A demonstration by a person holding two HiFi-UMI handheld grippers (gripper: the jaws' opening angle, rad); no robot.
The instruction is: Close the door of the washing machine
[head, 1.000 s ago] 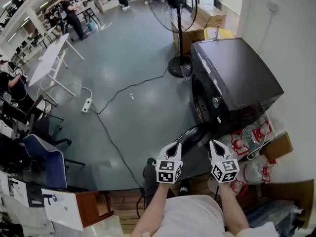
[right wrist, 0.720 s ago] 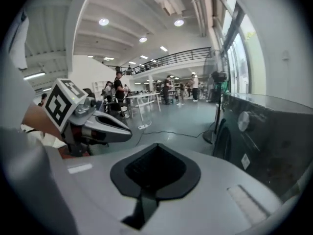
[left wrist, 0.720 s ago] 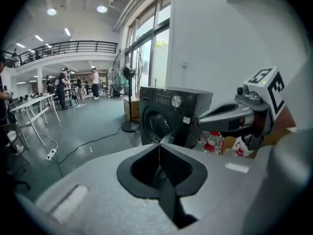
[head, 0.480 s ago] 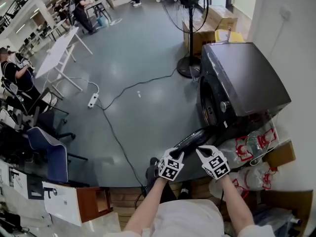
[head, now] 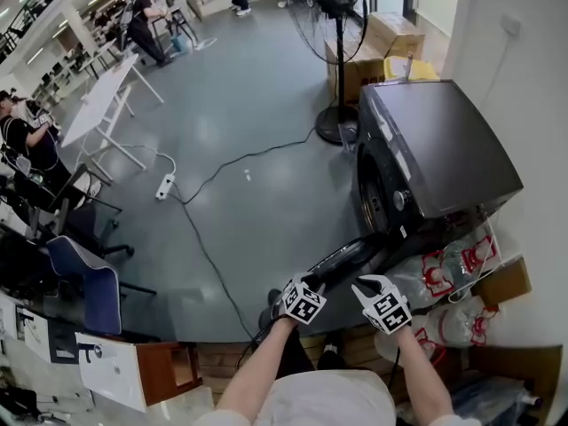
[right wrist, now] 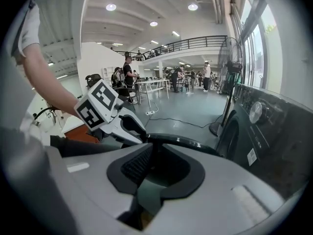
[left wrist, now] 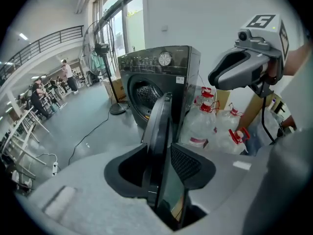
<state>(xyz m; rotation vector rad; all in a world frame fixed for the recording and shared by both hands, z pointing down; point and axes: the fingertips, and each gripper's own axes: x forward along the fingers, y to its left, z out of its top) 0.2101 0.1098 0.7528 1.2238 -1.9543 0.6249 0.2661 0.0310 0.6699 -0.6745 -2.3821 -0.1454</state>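
The dark grey washing machine (head: 435,149) stands at the right against the wall. Its round door (head: 351,256) hangs wide open, swung out toward me. My left gripper (head: 306,295) is at the door's near edge. In the left gripper view the door (left wrist: 159,116) stands edge-on between the jaws of the left gripper (left wrist: 164,153), which have just been opening and do not press on it. My right gripper (head: 377,295) is beside it, its jaws also just opening. The right gripper (right wrist: 155,153) shows a small gap, with the door's rim (right wrist: 181,142) just beyond the tips.
Water jugs (head: 444,269) and a cardboard piece (head: 501,278) lie right of the door. A standing fan (head: 333,7) and boxes (head: 382,38) are behind the machine. A cable (head: 231,162) and power strip (head: 165,186) cross the floor. A white table (head: 98,105) and blue chair (head: 84,282) stand left.
Both grippers have sunk and tipped forward to the open door's near edge. Their jaws, shut before, now stand apart.
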